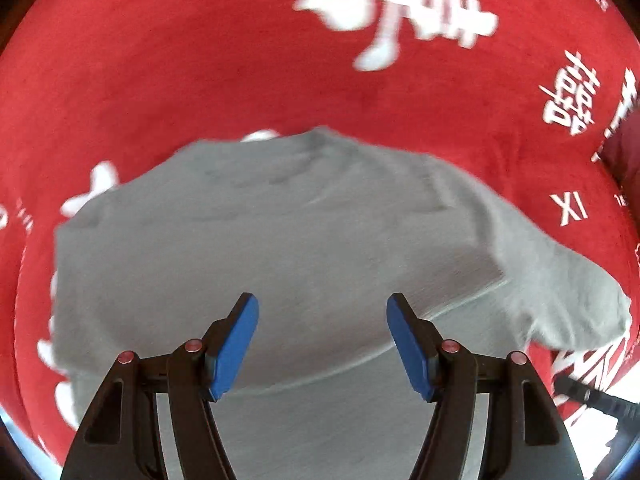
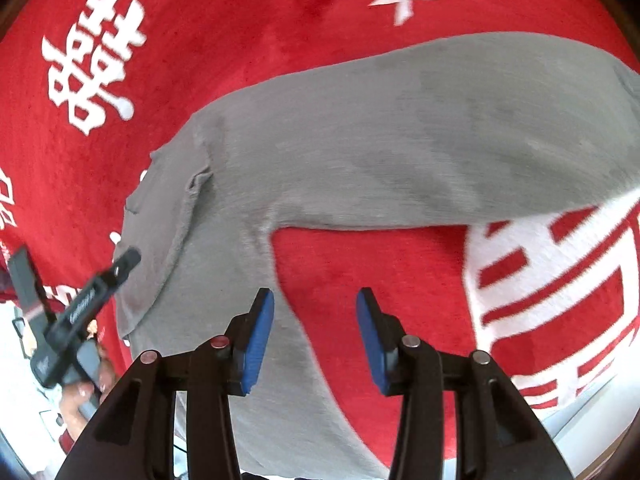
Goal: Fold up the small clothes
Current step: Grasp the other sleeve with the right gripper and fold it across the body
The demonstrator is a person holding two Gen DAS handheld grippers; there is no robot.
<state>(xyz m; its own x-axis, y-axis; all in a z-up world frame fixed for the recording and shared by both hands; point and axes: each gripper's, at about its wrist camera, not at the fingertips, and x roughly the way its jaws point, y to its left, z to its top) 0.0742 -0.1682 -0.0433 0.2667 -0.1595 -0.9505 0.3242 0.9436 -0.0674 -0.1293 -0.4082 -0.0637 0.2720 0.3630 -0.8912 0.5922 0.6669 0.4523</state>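
Both your grippers hang over the grey shirt on the red cloth: left gripper jaws spread, right gripper spread too, nothing pinched.

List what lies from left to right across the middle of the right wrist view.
Large white character printed on the red cloth → the other claw, black, held in a hand → grey knit garment spread flat → bold white block print on the red cloth.
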